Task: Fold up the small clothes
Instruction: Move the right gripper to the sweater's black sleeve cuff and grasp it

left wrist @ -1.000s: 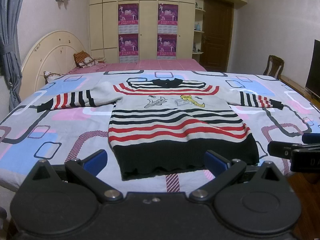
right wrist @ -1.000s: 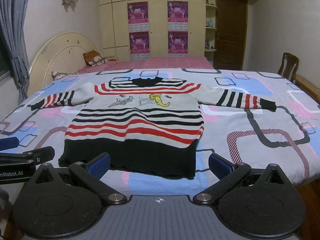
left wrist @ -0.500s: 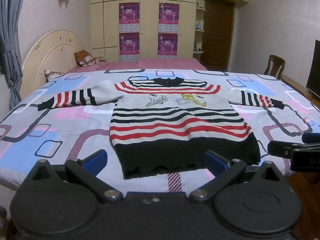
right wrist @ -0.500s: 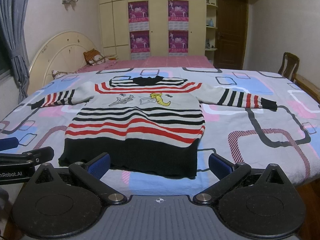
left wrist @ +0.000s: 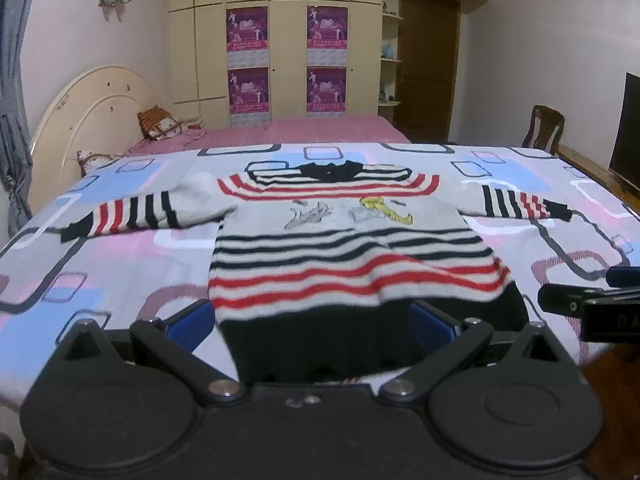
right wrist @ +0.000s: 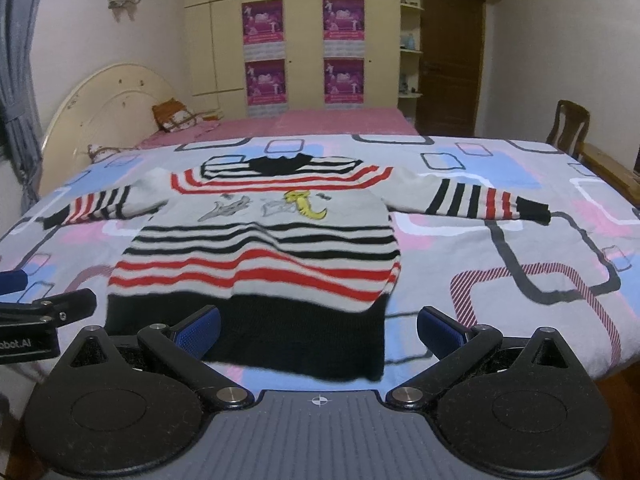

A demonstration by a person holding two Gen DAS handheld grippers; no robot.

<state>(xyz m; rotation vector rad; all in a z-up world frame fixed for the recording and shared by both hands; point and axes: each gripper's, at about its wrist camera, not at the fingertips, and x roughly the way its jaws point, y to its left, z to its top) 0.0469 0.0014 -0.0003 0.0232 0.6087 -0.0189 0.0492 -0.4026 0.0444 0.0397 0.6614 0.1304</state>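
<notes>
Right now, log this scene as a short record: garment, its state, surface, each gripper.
garment: striped sweater, black hem, cartoon print on chest
state: spread flat, face up, both sleeves out to the sides, unfolded
surface: patterned bedspread
left gripper: open, empty, near the hem
right gripper: open, empty, near the hem
background: wardrobe with posters, chair
</notes>
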